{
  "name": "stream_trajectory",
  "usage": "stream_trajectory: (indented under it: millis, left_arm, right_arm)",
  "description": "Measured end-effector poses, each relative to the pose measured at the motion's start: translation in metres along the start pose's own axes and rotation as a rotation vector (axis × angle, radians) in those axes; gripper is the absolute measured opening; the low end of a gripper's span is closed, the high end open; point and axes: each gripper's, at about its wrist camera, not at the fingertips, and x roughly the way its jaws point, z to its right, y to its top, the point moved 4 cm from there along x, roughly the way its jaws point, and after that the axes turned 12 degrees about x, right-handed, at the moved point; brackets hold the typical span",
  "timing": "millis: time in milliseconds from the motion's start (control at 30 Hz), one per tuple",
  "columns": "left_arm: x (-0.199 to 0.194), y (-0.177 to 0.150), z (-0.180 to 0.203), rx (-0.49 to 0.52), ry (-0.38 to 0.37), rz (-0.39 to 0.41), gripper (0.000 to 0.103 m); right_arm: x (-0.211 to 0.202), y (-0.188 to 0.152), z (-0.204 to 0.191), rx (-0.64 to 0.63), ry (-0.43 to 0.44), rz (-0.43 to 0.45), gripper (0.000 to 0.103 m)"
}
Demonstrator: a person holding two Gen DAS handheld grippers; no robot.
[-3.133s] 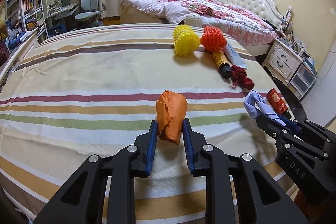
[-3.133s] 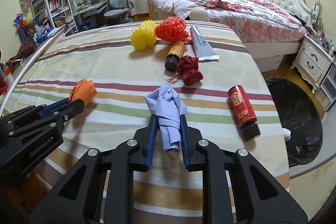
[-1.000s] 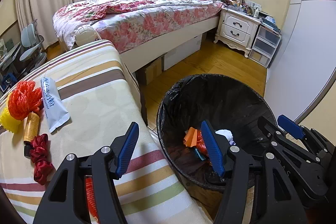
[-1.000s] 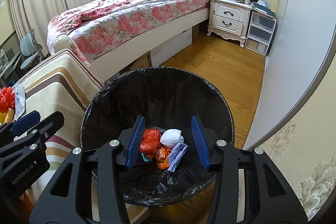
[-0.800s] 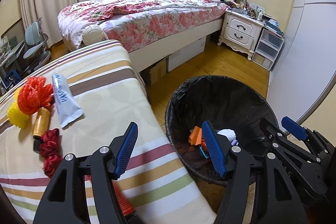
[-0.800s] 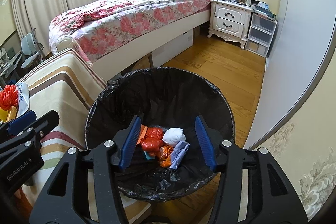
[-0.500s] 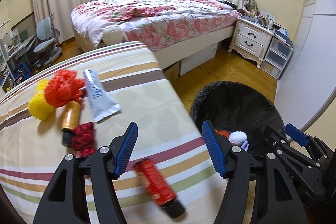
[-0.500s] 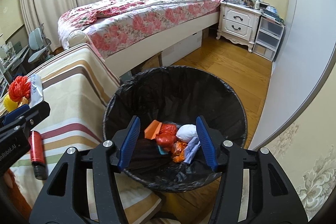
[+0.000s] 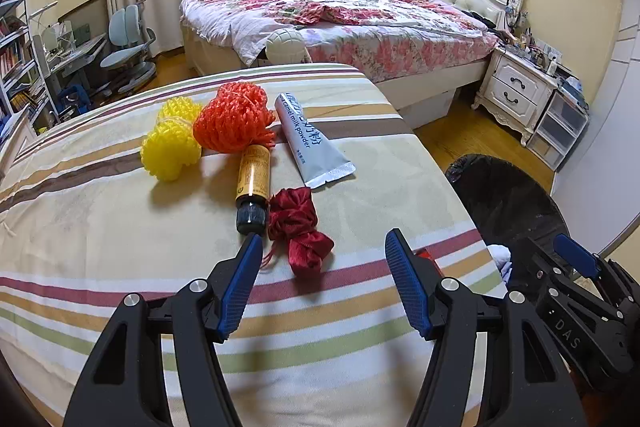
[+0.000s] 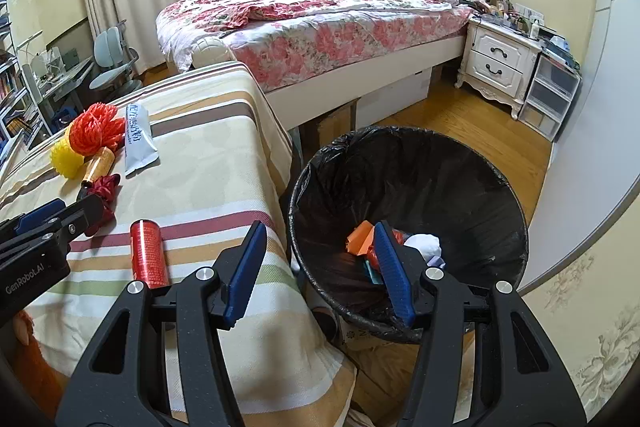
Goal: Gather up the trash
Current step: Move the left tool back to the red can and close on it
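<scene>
My left gripper point(image 9: 324, 283) hangs over the striped bedspread point(image 9: 120, 227) with its blue ribbed pads spread wide and nothing between them. Just ahead of it lies a dark red ribbon bundle point(image 9: 298, 225), glossy satin bunched into soft folds with a few loose threads trailing toward my left pad. Touching its side is a small amber bottle point(image 9: 252, 183), a smooth cylinder with a ridged black cap pointing at me. Beyond that sit an orange mesh ball point(image 9: 234, 119) and a yellow mesh ball point(image 9: 170, 147), both of puffy netted plastic, pressed against each other. A flat silver foil sachet point(image 9: 312, 143) with blue lettering lies beside the orange one, crimped at its near end.

My right gripper point(image 10: 320, 267) is also parted and empty, one finger over the edge of the bedspread, the other over the trash bin point(image 10: 472, 163). The bin is round, lined with a crinkled, shiny black plastic bag. At its bottom I see an orange paper wad point(image 10: 358, 237), something white and rounded point(image 10: 424, 245) and a pale blue scrap, partly hidden behind my pad. A red can point(image 10: 148, 253), a metallic cylinder with gold print, lies on its side on the stripes near the bed's edge, just left of that gripper.
</scene>
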Motion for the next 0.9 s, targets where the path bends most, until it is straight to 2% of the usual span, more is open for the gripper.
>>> stream_trajectory:
  millis: [300,467,633,733,800,900]
  left_arm:
    - [-0.006,-0.007,0.03,0.047,-0.024,0.003,0.063]
    - [0.001,-0.01,0.044,0.042,-0.027,-0.021,0.067]
    - [0.008,-0.015,0.048,0.047,-0.022,-0.041,0.067]
    - [0.009,-0.018,0.045,0.038,-0.046,-0.057,0.055]
    - [0.01,-0.02,0.044,0.036,-0.07,-0.067,0.04]
    - [0.01,-0.022,0.044,0.049,-0.082,-0.07,0.031]
  right_arm:
    - [-0.006,-0.001,0.017,0.03,-0.027,0.009,0.054]
    - [-0.009,-0.004,0.033,0.055,-0.037,0.011,0.054]
    - [-0.01,-0.007,0.043,0.076,-0.033,0.01,0.054]
    - [-0.011,-0.008,0.044,0.074,-0.026,0.008,0.054]
    - [-0.011,-0.009,0.04,0.069,-0.02,0.006,0.054]
    - [-0.011,-0.011,0.033,0.053,-0.012,0.004,0.054]
